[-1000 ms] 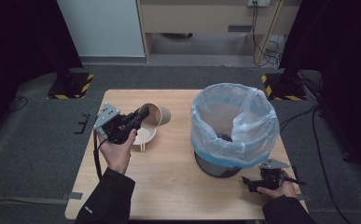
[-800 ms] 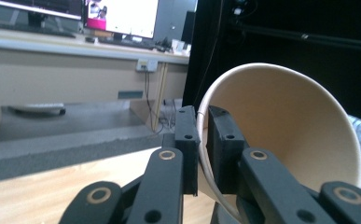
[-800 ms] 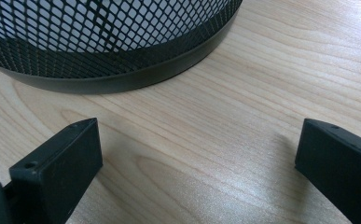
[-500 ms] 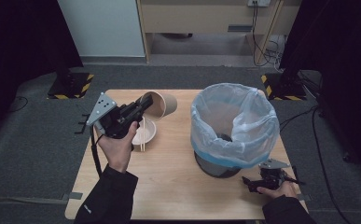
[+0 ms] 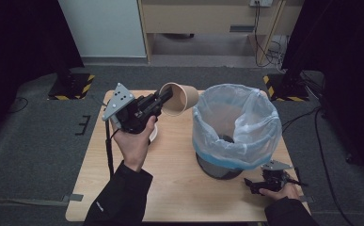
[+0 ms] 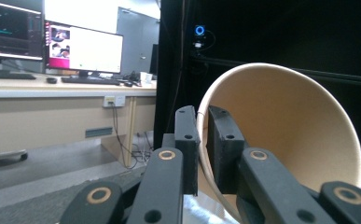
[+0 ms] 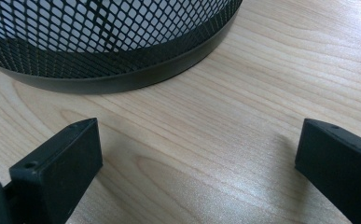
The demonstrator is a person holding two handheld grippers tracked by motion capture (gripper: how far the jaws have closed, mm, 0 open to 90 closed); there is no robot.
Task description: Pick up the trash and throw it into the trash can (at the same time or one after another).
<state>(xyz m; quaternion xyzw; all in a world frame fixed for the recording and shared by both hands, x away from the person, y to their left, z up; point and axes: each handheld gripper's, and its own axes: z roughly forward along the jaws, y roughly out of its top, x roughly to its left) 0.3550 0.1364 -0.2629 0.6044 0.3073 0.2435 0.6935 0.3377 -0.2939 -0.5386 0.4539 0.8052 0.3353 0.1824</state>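
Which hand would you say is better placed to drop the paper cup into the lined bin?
Left. The left gripper already pinches the paper cup by its rim beside the bin; the right gripper rests open on the table.

Showing one brown paper cup (image 5: 179, 99), one white bowl (image 5: 153, 133), one mesh bin (image 5: 226, 165) with one liner bag (image 5: 238, 125), two grippers, one table (image 5: 179, 188).

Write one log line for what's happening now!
left claw: shut on paper cup rim, lifted beside bin | right claw: open, resting on table
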